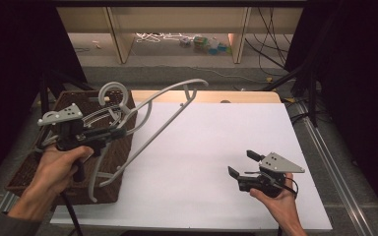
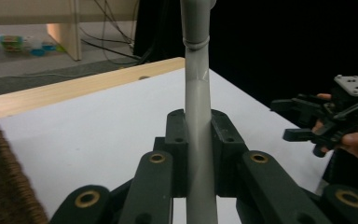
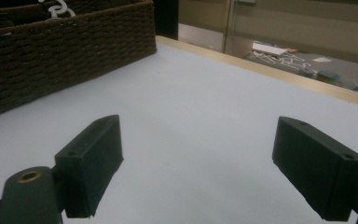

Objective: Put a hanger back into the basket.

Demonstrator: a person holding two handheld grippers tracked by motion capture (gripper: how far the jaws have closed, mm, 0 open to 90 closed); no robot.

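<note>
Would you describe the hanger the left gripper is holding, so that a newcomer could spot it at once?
Start at the brown wicker basket on the white table's left edge. Above it the left gripper is shut on a pale grey plastic hanger, raised and slanting over the table, unlike those lying in the basket.

My left gripper (image 1: 109, 133), held in my left hand (image 1: 59, 164) at about nine o'clock, points toward three with its jaws clamped tight — my right gripper (image 1: 242, 164), in my right hand (image 1: 275, 194) at five o'clock, rests with jaws spread wide.
</note>
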